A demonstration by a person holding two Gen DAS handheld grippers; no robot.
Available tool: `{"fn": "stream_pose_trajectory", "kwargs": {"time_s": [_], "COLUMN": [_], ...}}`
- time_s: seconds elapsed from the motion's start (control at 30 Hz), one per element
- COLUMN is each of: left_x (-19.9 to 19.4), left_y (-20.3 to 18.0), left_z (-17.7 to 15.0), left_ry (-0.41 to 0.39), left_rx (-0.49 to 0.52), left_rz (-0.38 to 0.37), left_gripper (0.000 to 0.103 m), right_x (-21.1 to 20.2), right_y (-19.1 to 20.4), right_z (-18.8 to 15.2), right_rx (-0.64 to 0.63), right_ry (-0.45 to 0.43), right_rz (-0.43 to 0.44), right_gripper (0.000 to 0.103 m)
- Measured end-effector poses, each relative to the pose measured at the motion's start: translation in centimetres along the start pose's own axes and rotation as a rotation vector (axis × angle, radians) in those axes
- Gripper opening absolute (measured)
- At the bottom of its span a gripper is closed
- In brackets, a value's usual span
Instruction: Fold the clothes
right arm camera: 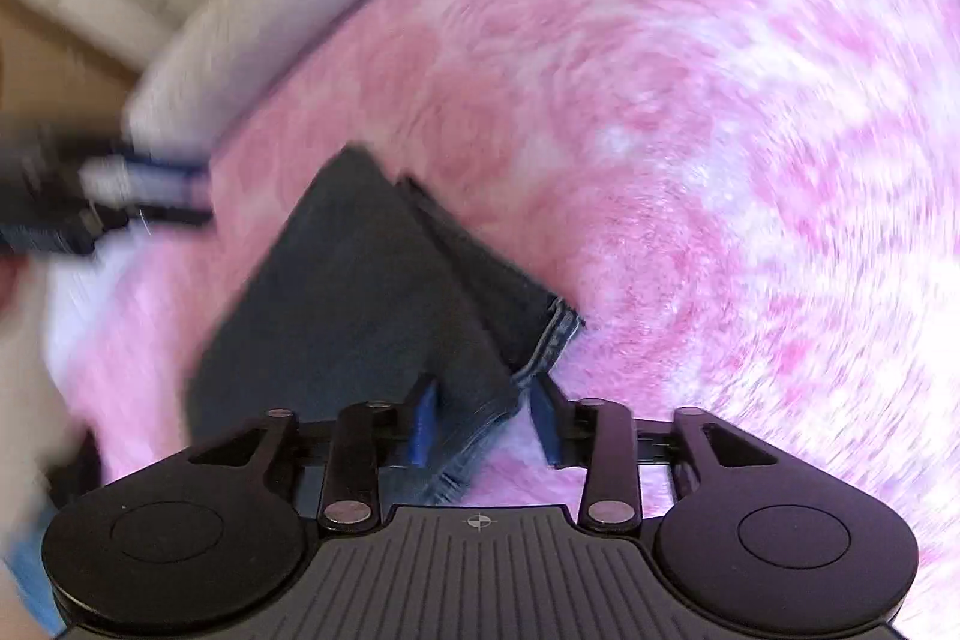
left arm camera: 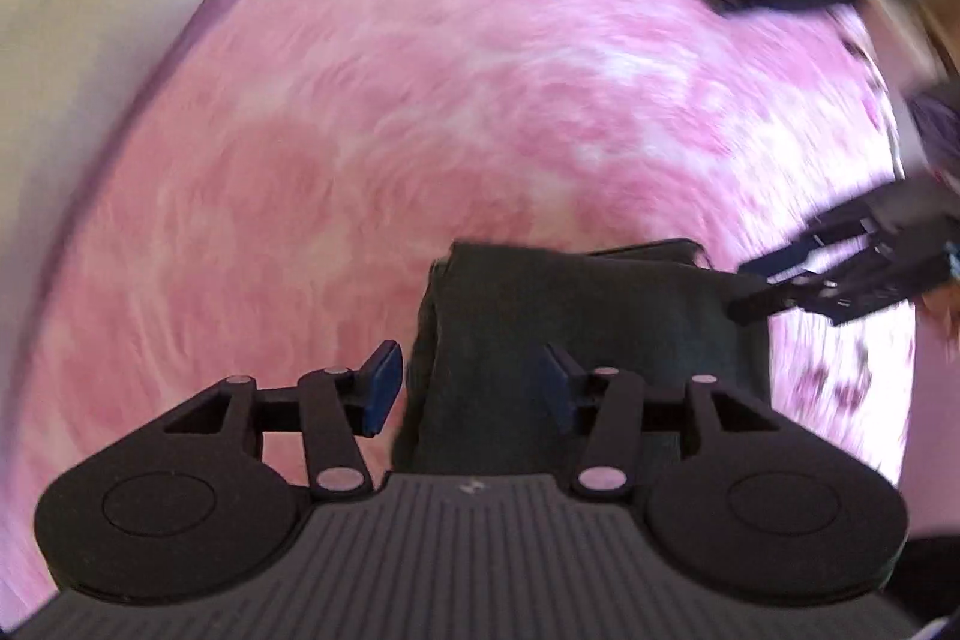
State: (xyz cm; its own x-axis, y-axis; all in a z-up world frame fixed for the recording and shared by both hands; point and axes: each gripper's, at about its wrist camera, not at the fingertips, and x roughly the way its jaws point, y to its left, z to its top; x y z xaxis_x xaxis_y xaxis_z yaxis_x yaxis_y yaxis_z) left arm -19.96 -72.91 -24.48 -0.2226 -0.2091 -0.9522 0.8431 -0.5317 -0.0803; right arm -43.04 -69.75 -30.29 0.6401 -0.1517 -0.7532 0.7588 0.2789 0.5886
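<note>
While folded, jeans (right arm camera: 360, 292) between right tongs (right arm camera: 483, 421).

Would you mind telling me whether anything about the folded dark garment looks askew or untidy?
Yes: on the folded dark jeans, a lower layer and stitched hem stick out along the right edge instead of lining up, on the pink bedspread.

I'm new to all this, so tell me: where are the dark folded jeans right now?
The folded jeans lie on the pink bedspread, directly in front of both tongs: the left tongs and the right tongs both open at their near edge.
</note>
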Motion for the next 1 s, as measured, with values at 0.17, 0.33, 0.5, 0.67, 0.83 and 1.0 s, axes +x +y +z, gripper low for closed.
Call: {"fn": "stream_pose_trajectory", "kwargs": {"time_s": [0.17, 0.33, 0.5, 0.67, 0.83, 1.0], "left_x": [2.8, 4.2, 3.0, 3.9, 4.4, 0.9], "left_y": [1.7, 1.9, 3.0, 4.7, 3.9, 1.4], "left_z": [-1.2, -0.9, -1.9, -3.1, -2.7, -2.3], "left_ry": [0.028, 0.001, -0.049, -0.007, 0.005, -0.097], "left_rx": [-0.074, -0.060, -0.053, -0.161, -0.124, 0.044], "left_rz": [-0.026, -0.082, -0.022, -0.023, 0.004, 0.065], "left_gripper": [0.045, 0.020, 0.006, 0.006, 0.009, 0.010], "right_x": [0.2, 0.9, 0.5, 1.5, 1.2, -2.8], "right_y": [-1.3, -0.5, 2.0, 0.0, -1.5, 2.2], "right_z": [-0.9, -0.2, 1.5, 1.9, 1.7, 0.1], "right_rx": [0.143, 0.131, 0.013, 0.052, 0.094, -0.057], "right_ry": [-0.029, -0.037, -0.053, -0.013, -0.012, -0.120], "right_rz": [0.028, -0.012, 0.006, 0.012, -0.004, -0.102], "right_gripper": [0.046, 0.021, 0.013, 0.013, 0.024, 0.024]}}
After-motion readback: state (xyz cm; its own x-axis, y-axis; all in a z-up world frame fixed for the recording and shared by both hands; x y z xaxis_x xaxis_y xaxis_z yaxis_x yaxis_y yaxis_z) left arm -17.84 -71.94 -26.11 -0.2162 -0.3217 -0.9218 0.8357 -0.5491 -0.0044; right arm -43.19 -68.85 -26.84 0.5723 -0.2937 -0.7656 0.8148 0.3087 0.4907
